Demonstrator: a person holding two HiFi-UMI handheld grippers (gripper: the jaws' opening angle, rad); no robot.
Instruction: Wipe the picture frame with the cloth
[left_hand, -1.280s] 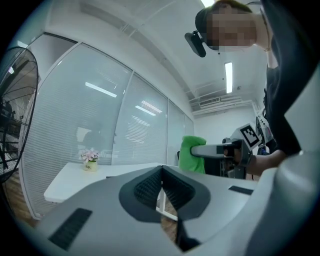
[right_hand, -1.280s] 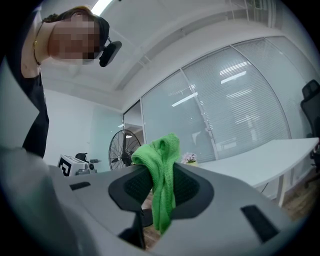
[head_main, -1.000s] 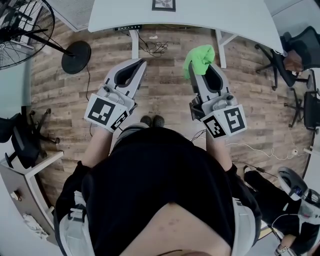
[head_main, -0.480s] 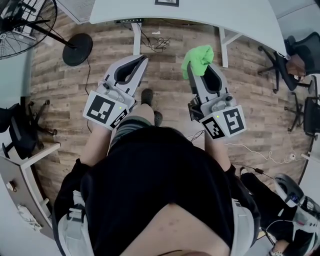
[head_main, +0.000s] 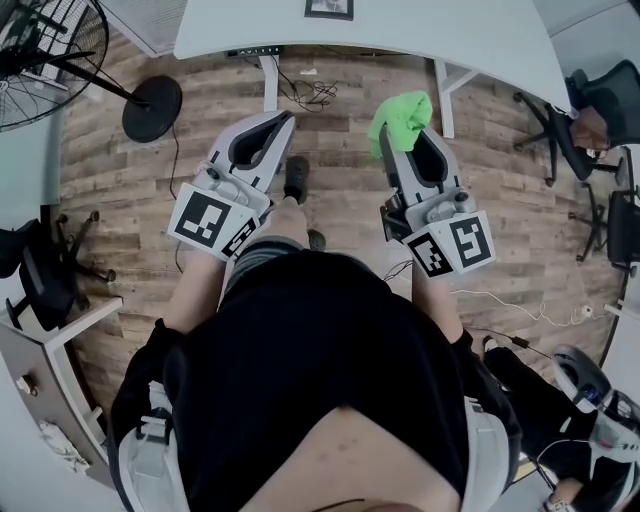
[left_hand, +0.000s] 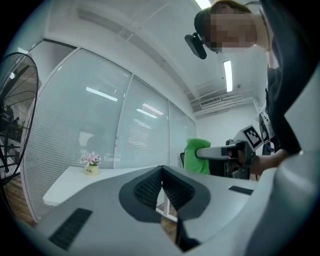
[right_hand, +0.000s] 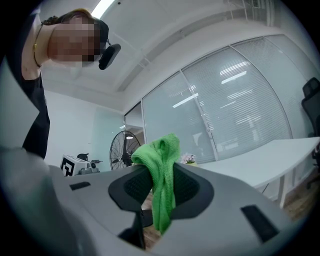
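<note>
A dark picture frame (head_main: 328, 9) lies on the white table (head_main: 450, 30) at the top edge of the head view. My right gripper (head_main: 393, 137) is held level over the wood floor, short of the table, and is shut on a bright green cloth (head_main: 400, 113). In the right gripper view the cloth (right_hand: 162, 170) is pinched between the jaws and hangs down from them. My left gripper (head_main: 284, 122) is level beside it, shut and empty, with its pads (left_hand: 150, 185) pressed together. The left gripper view also catches the cloth (left_hand: 198, 155) off to the right.
A standing fan (head_main: 45, 45) with a round base (head_main: 152, 108) is at the far left. Office chairs (head_main: 590, 100) stand at the right, and another chair (head_main: 40, 280) at the left. Cables (head_main: 310, 95) lie under the table. A small flower pot (left_hand: 91, 161) sits on the table.
One of the person's feet has stepped forward toward the table. Both grippers stay where they were, and the cloth stays gripped.
</note>
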